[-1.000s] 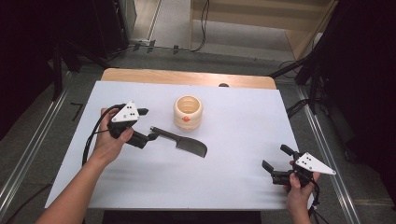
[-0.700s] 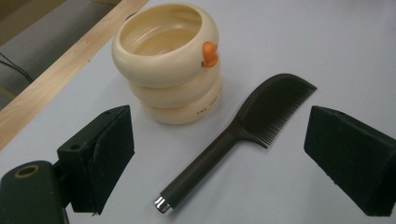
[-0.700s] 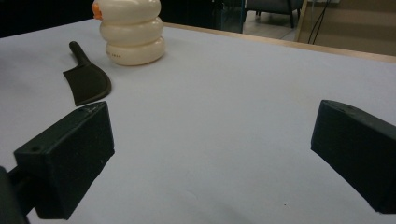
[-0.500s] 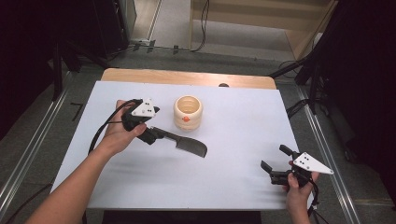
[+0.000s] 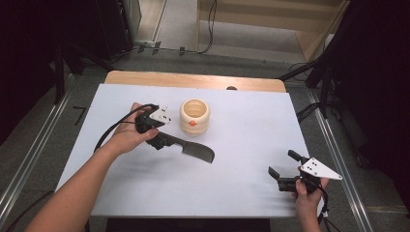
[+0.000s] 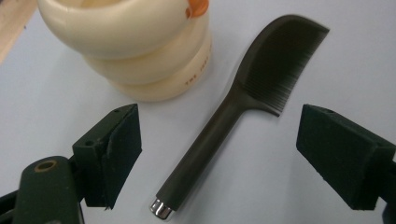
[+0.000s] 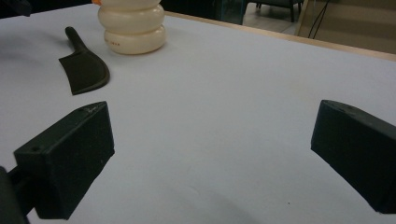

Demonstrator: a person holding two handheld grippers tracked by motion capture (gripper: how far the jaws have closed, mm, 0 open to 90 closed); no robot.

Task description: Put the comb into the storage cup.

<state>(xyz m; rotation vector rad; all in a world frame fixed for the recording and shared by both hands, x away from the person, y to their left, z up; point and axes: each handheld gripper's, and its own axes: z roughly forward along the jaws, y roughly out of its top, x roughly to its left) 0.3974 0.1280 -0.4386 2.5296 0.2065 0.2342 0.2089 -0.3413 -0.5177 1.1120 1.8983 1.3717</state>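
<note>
Left gripper (image 6: 217, 154) is shifting right toward the cream cup (image 5: 194, 116), now hovering over the black comb (image 6: 243, 116), jaws spread wide astride its handle. Comb is lying just near-right of the cup. Drop straight, close mid-handle, avoid nudging the cup. Right gripper (image 5: 285, 174) is idling open, near-right corner.

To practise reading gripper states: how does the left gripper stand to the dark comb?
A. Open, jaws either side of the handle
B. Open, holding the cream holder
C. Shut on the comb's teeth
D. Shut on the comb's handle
A: in the left gripper view the left gripper is open, and the handle of the comb lies between its jaws, apart from both pads.
</note>
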